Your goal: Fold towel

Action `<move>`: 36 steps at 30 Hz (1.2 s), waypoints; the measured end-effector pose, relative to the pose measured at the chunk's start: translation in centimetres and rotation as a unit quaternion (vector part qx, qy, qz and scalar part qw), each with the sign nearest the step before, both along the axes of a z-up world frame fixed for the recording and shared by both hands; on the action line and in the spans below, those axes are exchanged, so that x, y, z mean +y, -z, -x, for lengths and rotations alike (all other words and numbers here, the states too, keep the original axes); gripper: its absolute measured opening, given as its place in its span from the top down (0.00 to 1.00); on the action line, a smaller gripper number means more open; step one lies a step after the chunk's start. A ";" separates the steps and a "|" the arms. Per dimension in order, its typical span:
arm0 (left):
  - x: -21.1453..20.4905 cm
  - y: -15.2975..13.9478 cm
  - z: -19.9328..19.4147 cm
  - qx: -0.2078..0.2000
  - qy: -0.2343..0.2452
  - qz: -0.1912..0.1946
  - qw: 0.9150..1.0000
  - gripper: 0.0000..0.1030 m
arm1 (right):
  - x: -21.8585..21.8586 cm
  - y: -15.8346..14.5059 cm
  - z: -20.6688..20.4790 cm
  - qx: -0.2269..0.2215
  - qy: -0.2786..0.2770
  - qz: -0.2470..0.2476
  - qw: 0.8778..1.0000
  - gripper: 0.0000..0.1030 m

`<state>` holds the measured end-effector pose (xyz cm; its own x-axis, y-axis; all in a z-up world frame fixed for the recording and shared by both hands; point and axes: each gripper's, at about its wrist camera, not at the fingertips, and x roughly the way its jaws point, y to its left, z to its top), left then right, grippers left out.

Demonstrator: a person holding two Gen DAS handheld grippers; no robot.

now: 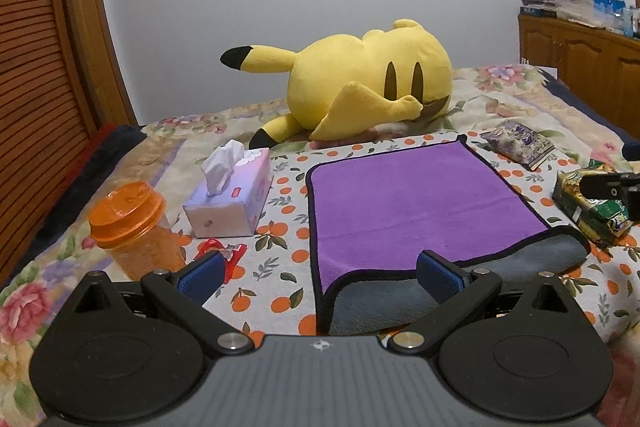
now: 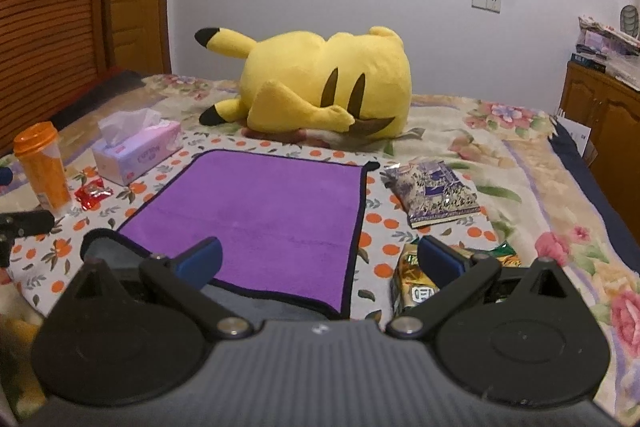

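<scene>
Purple towel (image 1: pixel 420 203) lies flat on the bed (image 1: pixel 520 99), near edge flipped back, grey underside up (soft, light, limp; judged). Left gripper (image 1: pixel 320 275) and right gripper (image 2: pixel 320 259) both spread, empty. Best hold: near corners, 6 o'clock edge.

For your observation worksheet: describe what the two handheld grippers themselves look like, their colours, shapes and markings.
Both the left gripper and right gripper look alike: black linkage arms with silver pivot pins, blue-padded jaws, two round black discs, and a ribbed grey body bearing a small white mark. No cables or sleeves show.
</scene>
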<state>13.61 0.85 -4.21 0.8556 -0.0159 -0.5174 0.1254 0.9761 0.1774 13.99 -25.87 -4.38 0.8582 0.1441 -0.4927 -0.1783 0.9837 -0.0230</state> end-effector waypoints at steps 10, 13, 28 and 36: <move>0.8 1.5 -2.7 0.035 0.011 0.003 0.999 0.02 | -0.1 2.0 -1.9 0.055 -0.019 0.003 0.998 0.00; 0.9 2.1 -3.5 0.049 0.014 0.004 0.999 0.04 | 0.0 2.6 -2.2 0.071 -0.024 0.004 0.997 0.00; 1.6 4.4 -6.5 0.112 0.055 0.043 0.991 0.25 | 0.1 4.7 -3.5 0.125 -0.042 0.005 0.991 0.00; 1.7 5.4 -7.3 0.140 0.063 0.052 0.987 0.40 | 0.3 5.5 -4.1 0.148 -0.054 0.007 0.987 0.16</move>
<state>20.90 2.58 -9.64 0.6677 -0.1784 -0.7227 0.2760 0.9610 0.0178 18.07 -25.53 -9.90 0.6561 0.2192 -0.7222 -0.2834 0.9584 0.0334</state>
